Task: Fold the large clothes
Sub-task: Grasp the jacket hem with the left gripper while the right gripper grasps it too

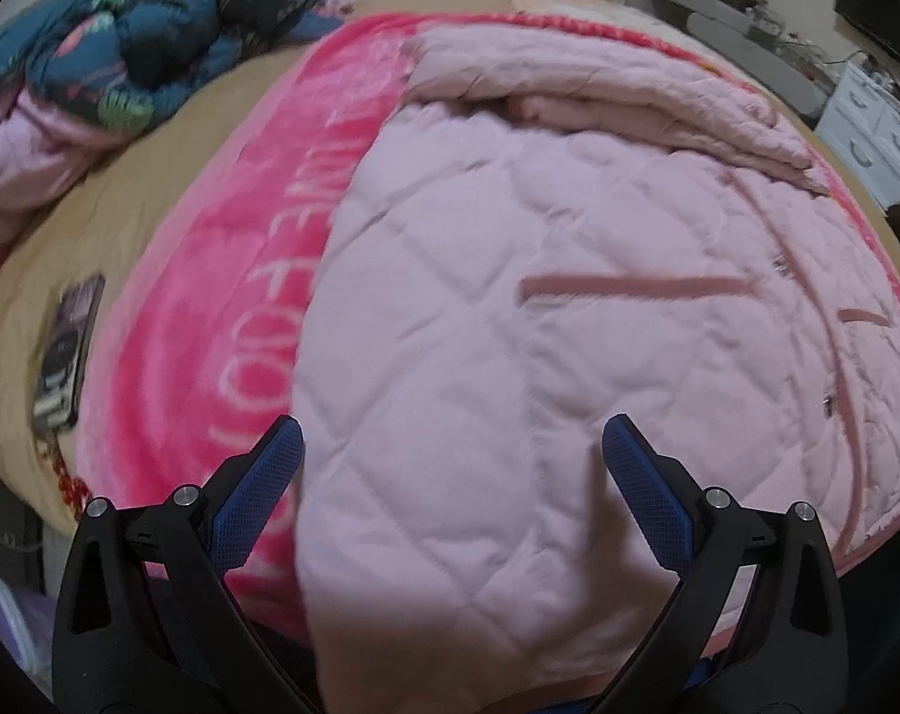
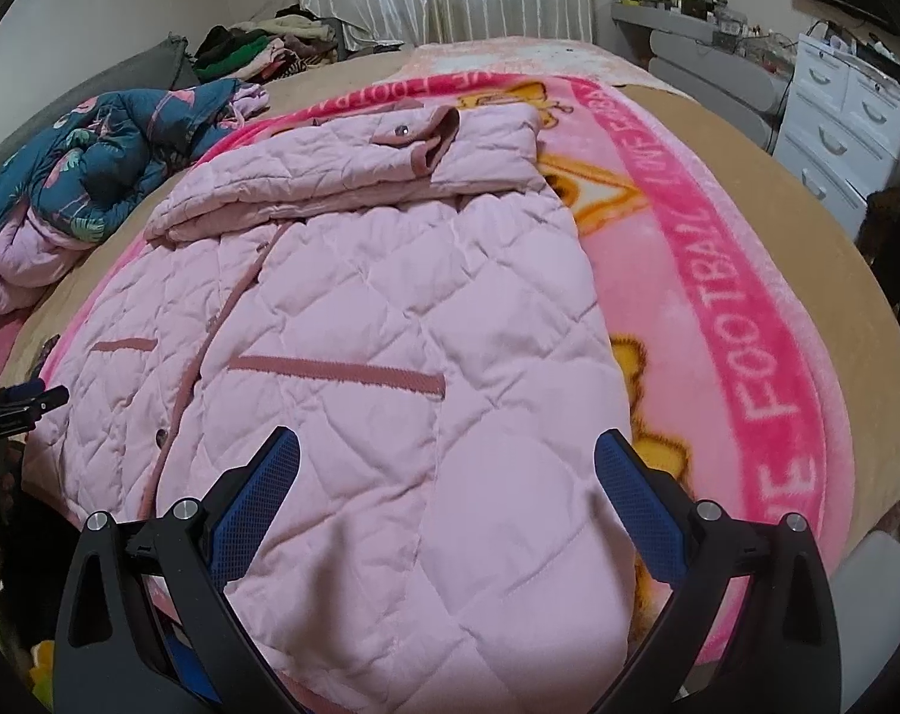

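A pale pink quilted jacket (image 1: 509,309) lies flat on a bright pink blanket (image 1: 212,327) on the bed, its sleeves folded across the top. It also shows in the right wrist view (image 2: 361,309), with darker pink pocket trim (image 2: 337,372) and snap buttons. My left gripper (image 1: 450,434) is open and empty, just above the jacket's near left hem. My right gripper (image 2: 447,446) is open and empty above the near right hem. The left gripper's tip (image 2: 27,401) shows at the far left of the right wrist view.
A dark blue patterned quilt (image 2: 93,160) and a pink garment (image 2: 15,262) are piled at the bed's far left. A phone (image 1: 66,351) lies on the tan sheet at left. White drawers (image 2: 837,125) and a grey shelf (image 2: 688,24) stand at right. Folded clothes (image 2: 259,47) lie by the curtain.
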